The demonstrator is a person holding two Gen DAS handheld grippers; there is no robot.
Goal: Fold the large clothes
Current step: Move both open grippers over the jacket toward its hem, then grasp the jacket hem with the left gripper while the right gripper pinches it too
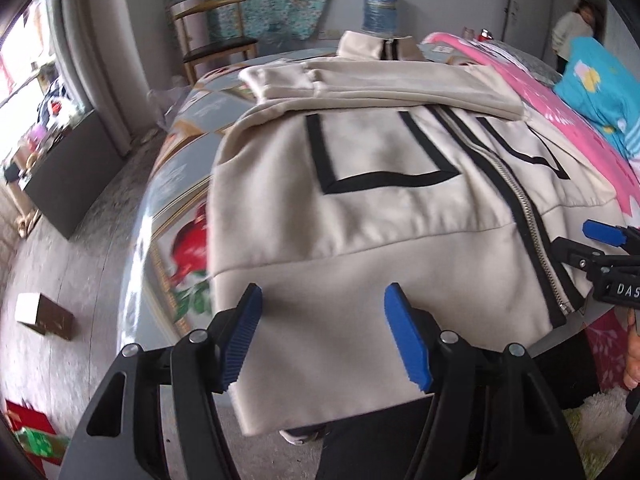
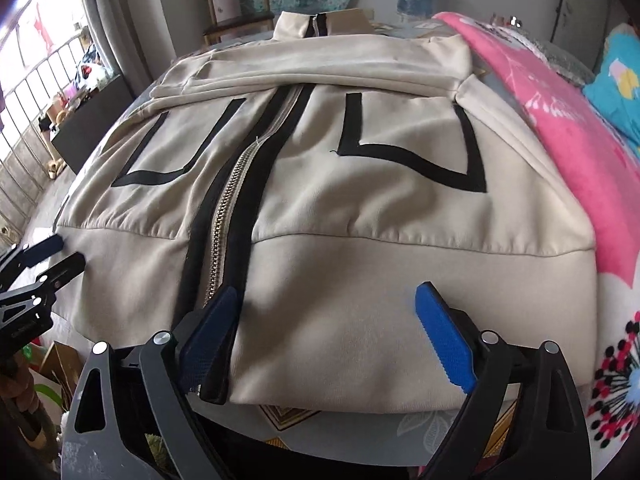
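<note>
A cream zip-up jacket (image 1: 360,208) with black trim lies front-up on the table, its sleeves folded across the chest (image 2: 320,68) and the zipper (image 2: 236,184) closed. My left gripper (image 1: 323,308) stands open over the bottom hem on the jacket's left half, with only flat cloth under the gap between its blue pads. My right gripper (image 2: 326,304) stands open over the hem just right of the zipper, nothing pinched. Each gripper shows at the edge of the other's view: the right gripper (image 1: 600,248) by the zipper's end and the left gripper (image 2: 48,256) by the hem corner.
The table (image 1: 176,184) has a glossy printed cover. A pink blanket (image 2: 560,128) and a blue cloth (image 1: 596,84) lie to the right of the jacket. Behind are a wooden chair (image 1: 212,44), a water jug (image 1: 378,8) and a person (image 1: 572,32). A cardboard box (image 1: 44,316) sits on the floor.
</note>
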